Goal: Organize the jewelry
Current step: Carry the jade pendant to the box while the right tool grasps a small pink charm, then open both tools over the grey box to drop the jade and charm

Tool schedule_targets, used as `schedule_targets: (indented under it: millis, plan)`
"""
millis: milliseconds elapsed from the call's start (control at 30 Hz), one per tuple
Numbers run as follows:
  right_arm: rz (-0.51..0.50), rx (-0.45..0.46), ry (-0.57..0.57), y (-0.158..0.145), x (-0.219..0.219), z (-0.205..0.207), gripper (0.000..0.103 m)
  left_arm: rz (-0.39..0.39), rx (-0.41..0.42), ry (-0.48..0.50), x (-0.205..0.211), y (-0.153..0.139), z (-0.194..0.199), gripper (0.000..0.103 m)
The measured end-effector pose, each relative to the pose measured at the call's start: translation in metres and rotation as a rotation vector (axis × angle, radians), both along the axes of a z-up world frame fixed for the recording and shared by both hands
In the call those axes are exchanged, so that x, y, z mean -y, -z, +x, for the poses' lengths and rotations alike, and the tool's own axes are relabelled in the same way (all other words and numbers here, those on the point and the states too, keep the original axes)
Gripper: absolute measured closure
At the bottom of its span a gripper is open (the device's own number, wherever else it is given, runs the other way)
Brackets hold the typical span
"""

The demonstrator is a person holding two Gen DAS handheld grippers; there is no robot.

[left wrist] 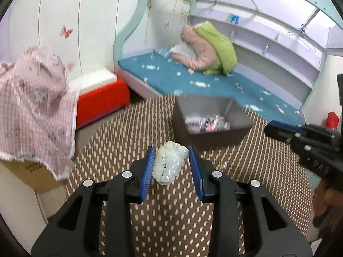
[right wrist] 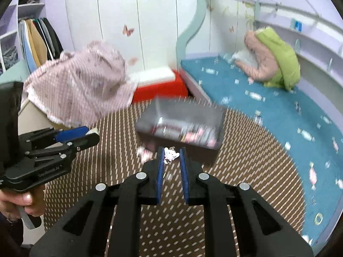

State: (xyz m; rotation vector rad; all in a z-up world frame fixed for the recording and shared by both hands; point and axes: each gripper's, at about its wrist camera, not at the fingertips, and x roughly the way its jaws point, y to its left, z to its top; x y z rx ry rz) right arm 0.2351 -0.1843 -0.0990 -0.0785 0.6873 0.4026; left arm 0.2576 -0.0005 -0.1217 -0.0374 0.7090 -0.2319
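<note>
My left gripper (left wrist: 171,154) is shut on a pale green carved jade pendant (left wrist: 170,163) and holds it above the brown patterned table (left wrist: 120,141). My right gripper (right wrist: 172,153) is shut on a small pink-and-white charm (right wrist: 170,156). A dark grey open box (left wrist: 211,117) with several pink and white jewelry pieces stands ahead of both grippers; it also shows in the right wrist view (right wrist: 182,122), blurred. The left gripper shows at the left of the right wrist view (right wrist: 81,136). The right gripper shows at the right of the left wrist view (left wrist: 278,129).
A pink checked cloth (left wrist: 36,107) lies over a cardboard box at the left. A red and white box (left wrist: 100,94) stands behind the table. A teal bench (left wrist: 214,85) with a pink and green bundle (left wrist: 208,49) runs along the back right. Small loose pieces (right wrist: 145,153) lie on the table.
</note>
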Motion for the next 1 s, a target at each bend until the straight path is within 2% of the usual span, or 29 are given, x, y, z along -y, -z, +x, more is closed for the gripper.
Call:
schedule_targets:
  millis: [200,400,667,1000]
  plan:
    - [0.045,0.07,0.007,-0.045,0.013,0.032,0.09,-0.024,0.09,0.033,0.012,-0.05,0.034,0.07]
    - [0.072,0.032,0.013,-0.047,0.018,0.068,0.09,-0.072,0.078,0.076,0.028,-0.071,0.075,0.07]
    - [0.09,-0.073,0.014,-0.023,0.016,0.095,0.09,-0.087,-0.013,0.126,0.056,-0.055,0.112,0.07]
    - [0.115,-0.157,0.038,-0.002,0.019,0.116,0.088,-0.085,-0.07,0.116,0.065,-0.035,0.132,0.067]
